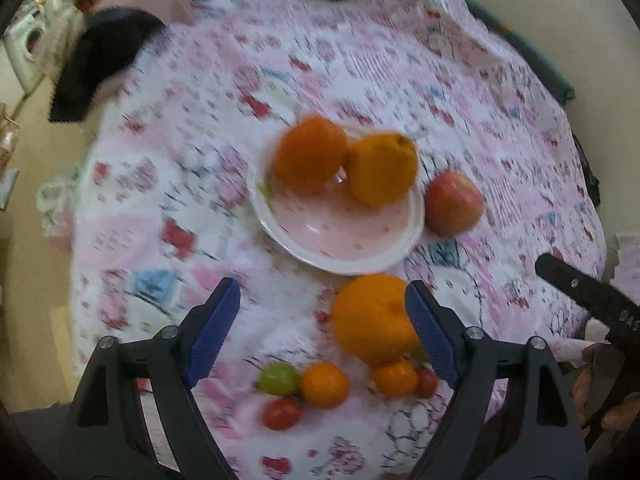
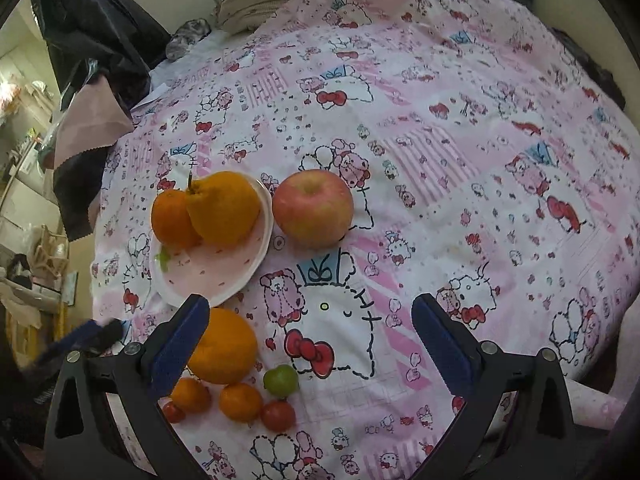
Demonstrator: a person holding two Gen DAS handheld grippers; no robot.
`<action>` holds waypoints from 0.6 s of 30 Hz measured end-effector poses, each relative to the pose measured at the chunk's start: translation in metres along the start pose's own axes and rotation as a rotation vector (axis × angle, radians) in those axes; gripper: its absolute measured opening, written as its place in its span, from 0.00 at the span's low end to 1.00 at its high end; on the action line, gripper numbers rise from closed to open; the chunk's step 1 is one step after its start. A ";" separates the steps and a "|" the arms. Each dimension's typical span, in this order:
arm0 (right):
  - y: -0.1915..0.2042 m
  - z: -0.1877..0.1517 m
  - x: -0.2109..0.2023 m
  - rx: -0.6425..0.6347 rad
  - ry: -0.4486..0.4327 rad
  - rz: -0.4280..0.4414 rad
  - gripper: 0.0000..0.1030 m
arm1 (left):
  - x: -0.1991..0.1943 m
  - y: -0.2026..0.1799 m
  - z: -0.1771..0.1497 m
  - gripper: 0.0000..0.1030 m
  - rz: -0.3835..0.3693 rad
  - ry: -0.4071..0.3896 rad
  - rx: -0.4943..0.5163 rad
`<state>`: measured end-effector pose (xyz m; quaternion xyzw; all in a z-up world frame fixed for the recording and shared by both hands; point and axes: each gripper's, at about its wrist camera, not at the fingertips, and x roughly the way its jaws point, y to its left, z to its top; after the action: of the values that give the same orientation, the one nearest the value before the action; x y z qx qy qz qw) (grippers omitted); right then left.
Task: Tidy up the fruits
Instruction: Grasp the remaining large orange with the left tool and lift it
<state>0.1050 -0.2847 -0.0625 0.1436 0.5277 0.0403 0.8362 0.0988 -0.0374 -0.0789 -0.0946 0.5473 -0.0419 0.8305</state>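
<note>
My left hand-held gripper hangs open, the big orange just inside its right pad, loose on the bedspread near the plate; firm, waxy, rollable, so I'd pinch its widest middle; right hand-held gripper open, empty

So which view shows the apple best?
The right wrist view: the apple is sharp, whole and large beside the plate. The left wrist view shows the apple whole too, but smaller and motion-blurred.
</note>
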 end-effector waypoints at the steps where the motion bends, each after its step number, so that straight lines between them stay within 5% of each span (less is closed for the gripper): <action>1: -0.003 0.000 0.001 0.010 0.007 0.010 1.00 | 0.007 -0.005 -0.002 0.80 -0.005 0.021 0.004; 11: -0.033 0.003 0.007 0.140 0.041 0.063 1.00 | 0.063 -0.069 -0.021 0.80 0.070 0.154 0.193; 18: -0.042 0.007 0.015 0.178 0.068 0.077 1.00 | 0.084 -0.082 -0.018 0.82 0.133 0.182 0.214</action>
<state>0.1140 -0.3234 -0.0844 0.2359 0.5515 0.0304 0.7995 0.1183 -0.1338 -0.1446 0.0353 0.6179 -0.0534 0.7836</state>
